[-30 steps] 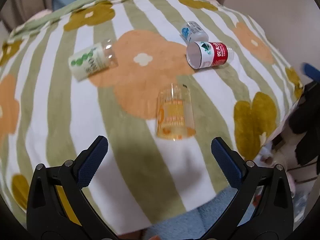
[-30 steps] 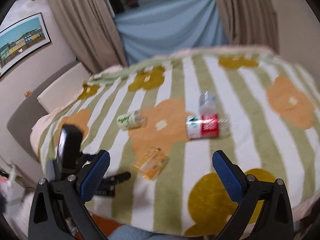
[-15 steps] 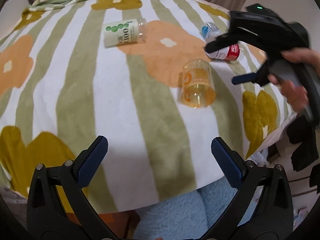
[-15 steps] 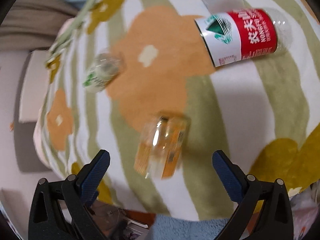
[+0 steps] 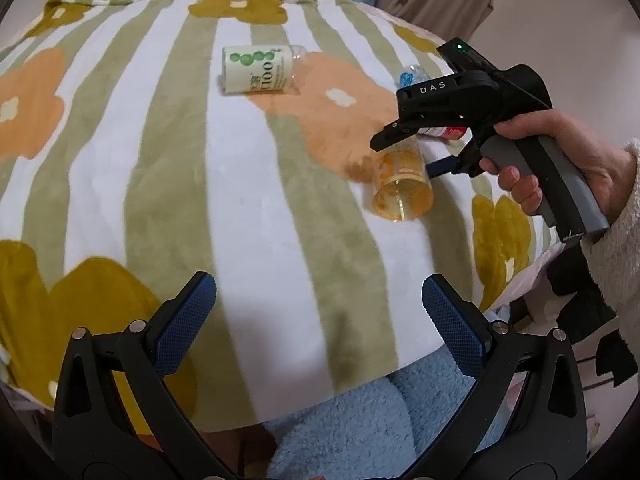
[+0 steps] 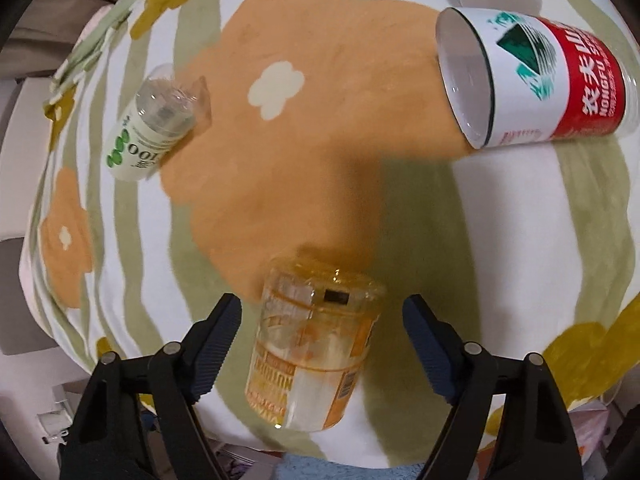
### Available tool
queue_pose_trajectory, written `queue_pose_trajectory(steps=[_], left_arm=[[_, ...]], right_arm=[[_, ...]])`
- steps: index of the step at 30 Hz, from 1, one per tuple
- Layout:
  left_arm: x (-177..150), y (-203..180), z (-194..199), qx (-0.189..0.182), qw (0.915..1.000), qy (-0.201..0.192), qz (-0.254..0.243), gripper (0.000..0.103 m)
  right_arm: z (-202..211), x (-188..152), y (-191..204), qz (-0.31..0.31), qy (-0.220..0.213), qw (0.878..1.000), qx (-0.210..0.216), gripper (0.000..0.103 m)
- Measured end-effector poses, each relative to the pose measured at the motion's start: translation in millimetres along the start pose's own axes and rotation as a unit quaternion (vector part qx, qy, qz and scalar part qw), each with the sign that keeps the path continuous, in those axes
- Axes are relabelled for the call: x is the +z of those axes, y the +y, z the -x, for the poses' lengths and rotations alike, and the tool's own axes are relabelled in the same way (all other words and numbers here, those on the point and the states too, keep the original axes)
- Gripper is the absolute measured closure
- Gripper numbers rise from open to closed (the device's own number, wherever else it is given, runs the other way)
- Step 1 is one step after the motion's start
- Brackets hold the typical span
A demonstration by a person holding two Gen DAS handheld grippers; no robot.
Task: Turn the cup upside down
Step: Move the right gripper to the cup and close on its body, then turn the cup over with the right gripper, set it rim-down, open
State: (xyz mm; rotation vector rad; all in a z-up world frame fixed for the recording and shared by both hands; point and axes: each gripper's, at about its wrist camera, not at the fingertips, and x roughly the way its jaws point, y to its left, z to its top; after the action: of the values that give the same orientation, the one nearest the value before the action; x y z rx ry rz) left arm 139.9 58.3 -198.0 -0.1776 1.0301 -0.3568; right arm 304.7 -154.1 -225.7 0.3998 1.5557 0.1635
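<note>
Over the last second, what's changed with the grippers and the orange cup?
The right gripper has swung in from farther back and dropped over the orange cup, fingers open on either side, not yet gripping. The left gripper has drifted back and left, open and empty. The cup and the green-labelled cup lie on their sides as before.

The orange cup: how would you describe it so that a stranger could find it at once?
On the striped flower blanket, look between the fingers of the open right tool. The orange cup lies there on its side, the only amber one; the red-labelled cup and green-dotted cup lie farther off.
</note>
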Motion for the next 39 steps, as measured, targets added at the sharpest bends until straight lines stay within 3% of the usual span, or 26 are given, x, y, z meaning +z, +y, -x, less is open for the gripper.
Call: queue_pose_trajectory(steps=[3,9,14,17,19,20,25,28,36,39], left_arm=[[-1.2,7.9,-1.7,-0.002,1.0,0.006,0.004,0.0],[-2.4,17.1,-1.5,-0.005,0.9999,0.013,0.002,0.001],[-5.7,21.3,7.1,0.003,0.9998,0.015,-0.014,0.0],[-6.8,24.4,15.1,0.012,0.9997,0.008,-0.018,0.0],[-7.5,28.0,21.4,0.015,0.9998,0.0,-0.017,0.0],[-7.5,30.1,24.9,0.015,0.9998,-0.005,-0.015,0.0],[-5.2,35.8,32.4,0.032,0.9992,-0.017,-0.018,0.0],[-3.1,38.9,33.4,0.044,0.9987,-0.019,-0.019,0.0],[2.9,38.6,25.5,0.053,0.9983,-0.019,-0.014,0.0],[5.5,34.8,20.9,0.055,0.9982,-0.02,-0.013,0.0]], right_arm=[[-4.8,-0.8,-2.2,-0.002,0.008,1.0,0.0,0.04],[0.6,-2.4,-7.1,-0.007,-0.005,1.0,0.016,0.043],[40.2,-22.7,1.7,0.051,-0.127,0.989,0.058,0.043],[56.3,-54.6,12.1,0.116,-0.244,0.962,0.041,0.043],[57.9,-75.5,12.9,0.158,-0.307,0.938,0.018,0.043],[54.0,-88.7,14.0,0.183,-0.345,0.921,0.007,0.043],[23.0,-109.0,25.5,0.244,-0.431,0.868,-0.044,0.043],[14.9,-108.2,35.1,0.272,-0.458,0.842,-0.08,0.043],[-1.6,-118.8,37.2,0.334,-0.451,0.82,-0.111,0.043],[-2.0,-125.5,32.5,0.343,-0.446,0.819,-0.109,0.043]])
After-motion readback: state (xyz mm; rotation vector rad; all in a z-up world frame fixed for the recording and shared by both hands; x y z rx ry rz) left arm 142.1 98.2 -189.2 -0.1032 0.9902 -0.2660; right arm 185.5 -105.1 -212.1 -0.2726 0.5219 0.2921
